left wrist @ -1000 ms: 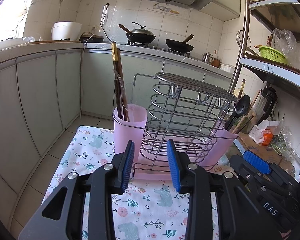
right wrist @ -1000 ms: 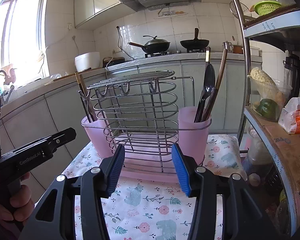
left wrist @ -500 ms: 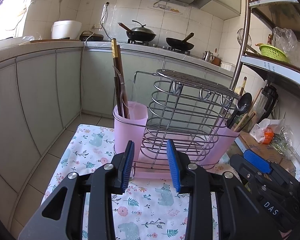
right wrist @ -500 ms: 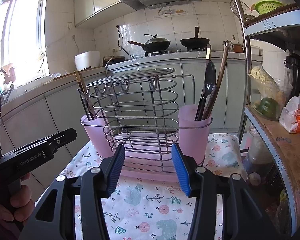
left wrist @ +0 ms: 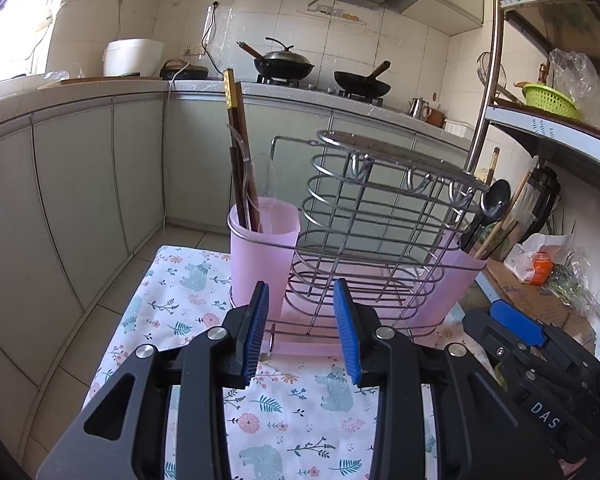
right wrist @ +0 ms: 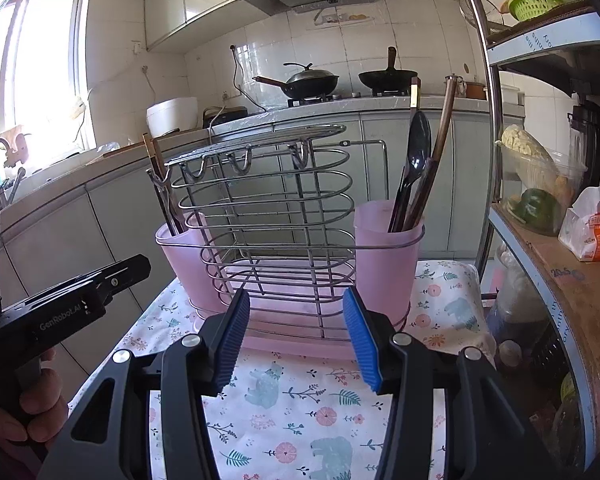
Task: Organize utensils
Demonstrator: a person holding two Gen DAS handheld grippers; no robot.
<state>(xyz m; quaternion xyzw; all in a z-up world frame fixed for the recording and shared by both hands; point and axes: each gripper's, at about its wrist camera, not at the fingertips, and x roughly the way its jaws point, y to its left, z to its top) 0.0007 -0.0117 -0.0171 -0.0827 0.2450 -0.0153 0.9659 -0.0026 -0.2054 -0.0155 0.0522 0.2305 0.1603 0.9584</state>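
Observation:
A wire utensil rack [left wrist: 380, 216] [right wrist: 276, 216] stands on a floral cloth [left wrist: 284, 420] [right wrist: 300, 408] with a pink cup at each end. The left pink cup [left wrist: 262, 252] [right wrist: 188, 264] holds brown chopsticks [left wrist: 238, 160] and a clear spoon. The right pink cup [left wrist: 456, 276] [right wrist: 386, 260] holds a black spoon [right wrist: 416, 152] [left wrist: 494, 200] and wooden utensils. My left gripper [left wrist: 300, 332] is open and empty, just in front of the rack. My right gripper [right wrist: 296, 340] is open and empty, also in front of the rack.
A metal shelf unit [right wrist: 540, 216] [left wrist: 548, 128] stands close on the right with food bags and a green basket [left wrist: 548, 100]. Kitchen counters with woks [left wrist: 284, 64] and a rice cooker [left wrist: 132, 56] run along the back. The cloth's left edge drops to tiled floor.
Both views have drawn back and risen very slightly from the rack. Both grippers stay open and empty; the utensils have not moved.

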